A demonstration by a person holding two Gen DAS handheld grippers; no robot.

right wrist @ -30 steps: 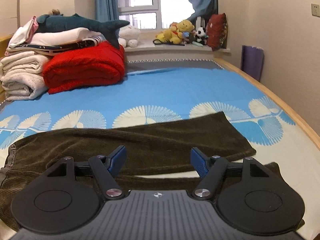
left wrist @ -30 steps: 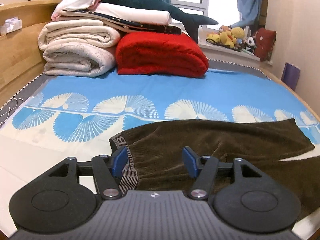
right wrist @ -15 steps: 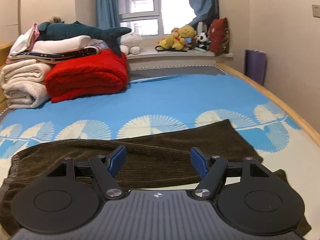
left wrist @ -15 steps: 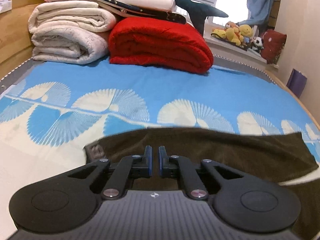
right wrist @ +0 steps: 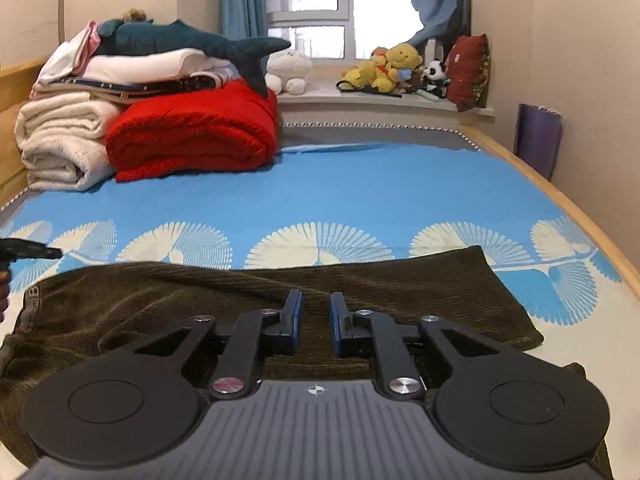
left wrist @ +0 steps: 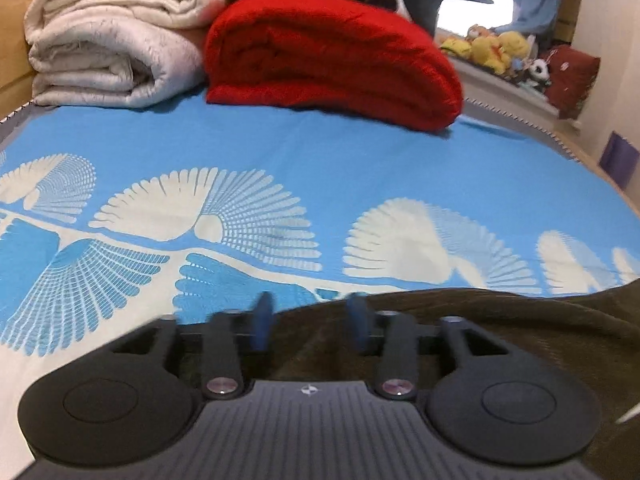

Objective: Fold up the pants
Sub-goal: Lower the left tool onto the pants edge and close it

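pants (right wrist: 280, 292) spread flat across bed, near side of red blanket (right wrist: 192, 132) | left gripper (left wrist: 308, 320) jaws opening, half apart, over pants edge, nothing gripped | right gripper (right wrist: 316, 320) jaws closing, narrow gap, over pants middle, pinch unclear

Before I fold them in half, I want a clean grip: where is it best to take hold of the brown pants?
Probably the waistband of the brown pants, at the left end, coming from the left. The pants lie flat across the bed, and that thick, banded edge is exposed there.
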